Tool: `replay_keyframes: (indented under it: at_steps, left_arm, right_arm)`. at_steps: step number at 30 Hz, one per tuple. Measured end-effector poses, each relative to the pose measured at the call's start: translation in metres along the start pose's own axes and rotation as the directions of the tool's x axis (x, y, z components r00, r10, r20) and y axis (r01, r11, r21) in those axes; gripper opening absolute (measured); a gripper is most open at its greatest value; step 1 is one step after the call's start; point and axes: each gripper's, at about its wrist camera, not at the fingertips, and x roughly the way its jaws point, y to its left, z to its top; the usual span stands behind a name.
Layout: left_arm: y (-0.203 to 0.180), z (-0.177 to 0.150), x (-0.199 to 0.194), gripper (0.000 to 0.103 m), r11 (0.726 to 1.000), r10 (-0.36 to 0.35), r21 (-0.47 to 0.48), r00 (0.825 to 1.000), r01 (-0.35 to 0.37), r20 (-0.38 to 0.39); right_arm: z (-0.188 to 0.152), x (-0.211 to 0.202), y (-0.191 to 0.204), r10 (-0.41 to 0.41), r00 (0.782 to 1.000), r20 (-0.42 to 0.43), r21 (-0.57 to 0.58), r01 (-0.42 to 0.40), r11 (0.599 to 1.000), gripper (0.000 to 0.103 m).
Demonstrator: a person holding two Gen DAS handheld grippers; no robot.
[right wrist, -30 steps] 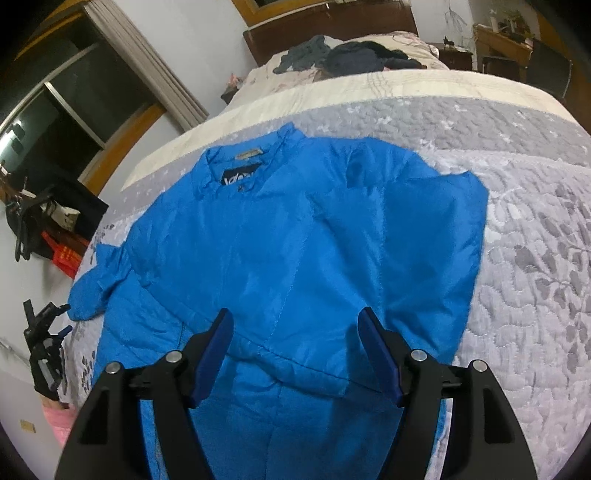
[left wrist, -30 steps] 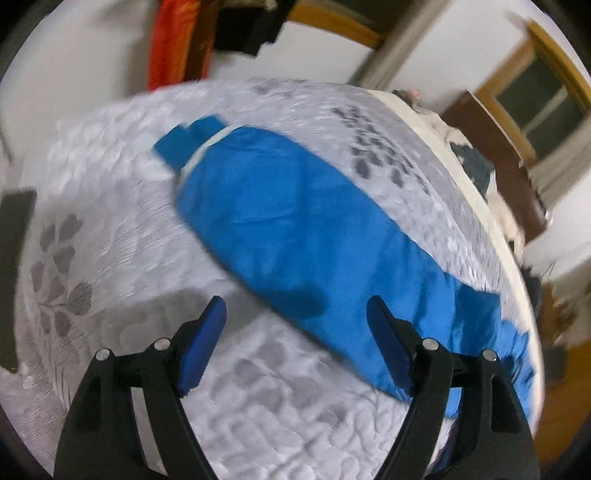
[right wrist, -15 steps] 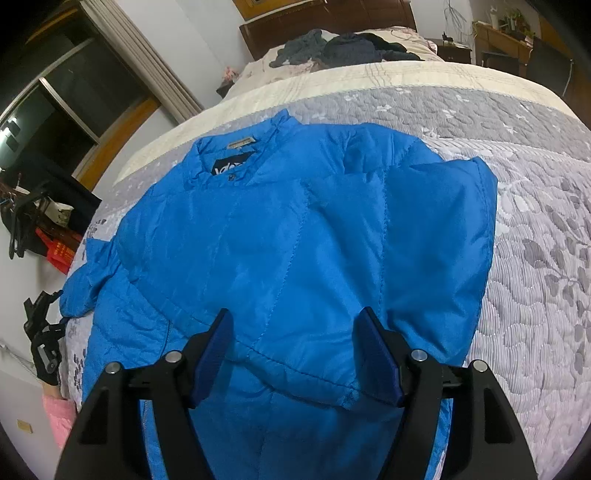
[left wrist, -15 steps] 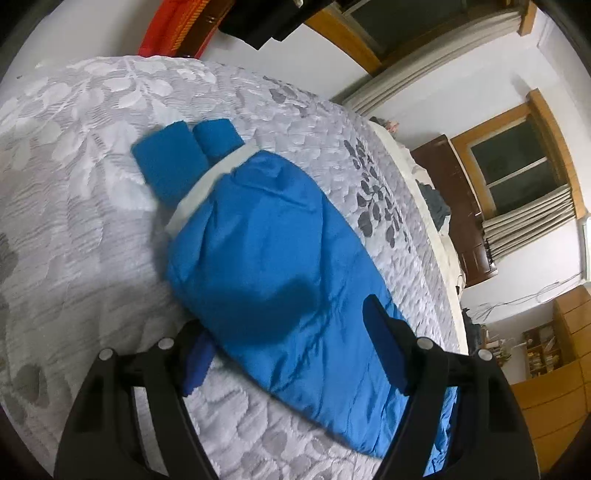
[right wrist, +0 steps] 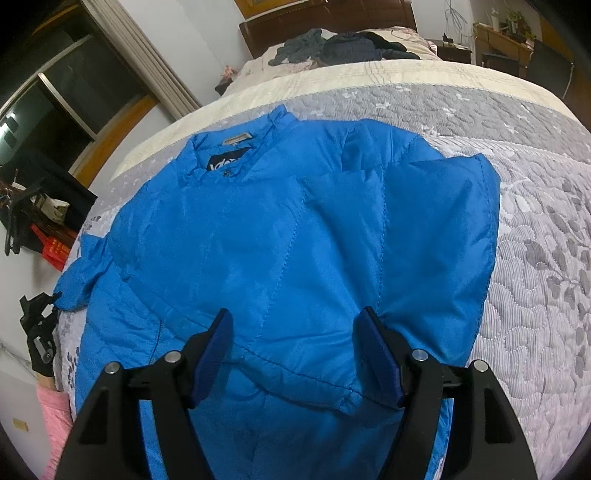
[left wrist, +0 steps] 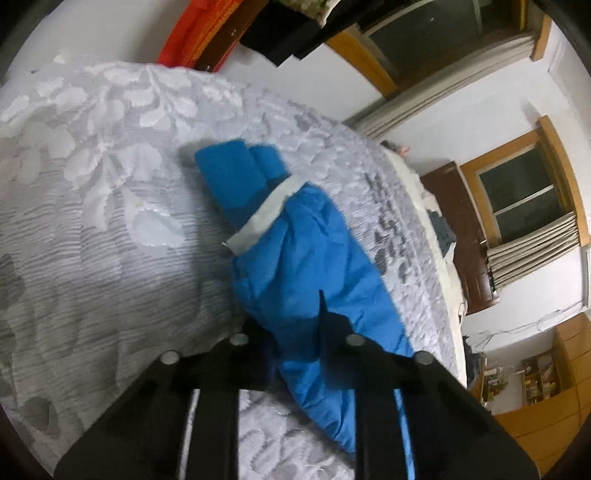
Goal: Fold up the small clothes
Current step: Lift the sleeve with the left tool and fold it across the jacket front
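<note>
The left wrist camera sat low and close over the bed point(left wrist: 92, 221) near its left edge, looking along the gripper fingers across the jacket's sleeve point(left wrist: 306, 273) toward the far wall with the windows point(left wrist: 524, 199). The right wrist camera looked from higher above the bed's near edge, facing the headboard point(right wrist: 325, 18), with the whole blue jacket point(right wrist: 280, 236) beneath it. Both views shared the jacket's left sleeve point(right wrist: 79, 277), the grey quilt point(right wrist: 535, 277) and the dark clothes point(right wrist: 340, 46) by the headboard.
</note>
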Motion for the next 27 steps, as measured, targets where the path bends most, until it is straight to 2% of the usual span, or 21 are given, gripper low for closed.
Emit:
replay_keyframes:
  at_steps: [7, 10, 13, 18, 27]
  left_arm:
    - [-0.037, -0.013, -0.066, 0.01, 0.995, -0.056, 0.09, 0.987, 0.043, 0.148]
    - [-0.051, -0.021, -0.083, 0.01, 0.991, -0.082, 0.118, 0.981, 0.061, 0.174]
    - [-0.074, -0.036, -0.101, 0.009, 0.979, -0.122, 0.184, 0.974, 0.087, 0.19]
    - [-0.129, -0.071, -0.109, 0.009, 0.939, -0.187, 0.319, 0.967, 0.125, 0.171]
    - [-0.195, -0.132, -0.091, 0.009, 0.866, -0.214, 0.478, 0.973, 0.149, 0.084]
  right_arm:
    - [0.0, -0.002, -0.002, 0.014, 1.0, -0.002, 0.016, -0.014, 1.0, 0.071]
    - [0.0, -0.002, -0.002, 0.01, 1.0, -0.004, 0.014, -0.01, 1.0, 0.071]
    - [0.001, -0.003, -0.001, 0.012, 1.0, -0.003, 0.015, -0.012, 1.0, 0.071]
    - [0.001, -0.009, -0.003, 0.016, 1.0, 0.005, 0.019, -0.016, 1.0, 0.071]
    - [0.003, -0.016, -0.004, 0.019, 1.0, 0.018, 0.018, -0.019, 1.0, 0.071]
